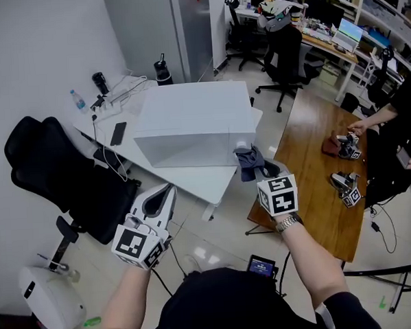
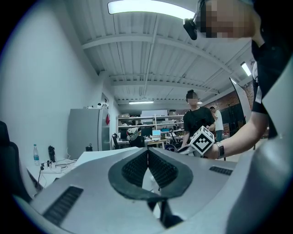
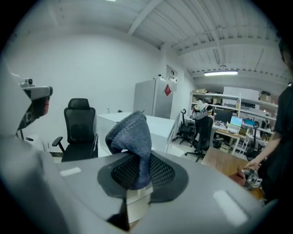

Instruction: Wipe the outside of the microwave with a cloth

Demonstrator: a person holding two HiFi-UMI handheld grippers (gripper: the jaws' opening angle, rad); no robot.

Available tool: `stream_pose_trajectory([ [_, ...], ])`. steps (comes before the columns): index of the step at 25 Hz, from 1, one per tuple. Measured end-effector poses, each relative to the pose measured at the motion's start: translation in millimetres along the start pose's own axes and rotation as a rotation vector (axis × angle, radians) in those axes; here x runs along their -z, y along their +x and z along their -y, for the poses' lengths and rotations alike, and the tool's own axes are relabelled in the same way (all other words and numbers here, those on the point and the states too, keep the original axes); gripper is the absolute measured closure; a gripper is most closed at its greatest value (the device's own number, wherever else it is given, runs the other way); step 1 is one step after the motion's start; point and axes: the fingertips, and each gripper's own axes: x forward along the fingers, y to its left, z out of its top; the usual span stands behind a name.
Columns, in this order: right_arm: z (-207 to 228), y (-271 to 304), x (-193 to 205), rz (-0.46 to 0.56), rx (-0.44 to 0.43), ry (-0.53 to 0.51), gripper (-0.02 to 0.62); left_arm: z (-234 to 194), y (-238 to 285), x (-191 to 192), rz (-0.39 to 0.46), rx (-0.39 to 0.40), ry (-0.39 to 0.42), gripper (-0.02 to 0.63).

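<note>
From the head view, we have the right gripper pinching a blue-grey cloth and holding it at the near right corner of the microwave, a white box on the white table. The left gripper hangs low and to the left, well apart from the box. To wipe well, we judge that the bunched cloth should meet the front face flat, then travel in overlapping passes across the front, top and sides. A phone, cables and a water bottle lie on the table's far left, and a black chair crowds that side, so reaching the left wall may be awkward. The wooden table on the right carries spare grippers. In the left gripper view, the jaws are pressed together with nothing between them, and another person stands in the background beyond the desks. In the right gripper view, the pads clamp the cloth, which stands up in a hump and hides part of the microwave, so contact is hard to judge from there.
</note>
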Motion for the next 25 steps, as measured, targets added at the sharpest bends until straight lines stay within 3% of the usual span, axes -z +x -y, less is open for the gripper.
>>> stream_pose_trajectory([
  [12,-57.1,-65.1,-51.1,0.150,-0.147,-0.066,0.541,39.8,3.0,-12.3,0.024,0.039,0.020,0.600],
  [25,-87.5,-87.4,-73.0,0.222,-0.214,-0.086,0.541,50.4,6.1,-16.9,0.026,0.058,0.050,0.600],
])
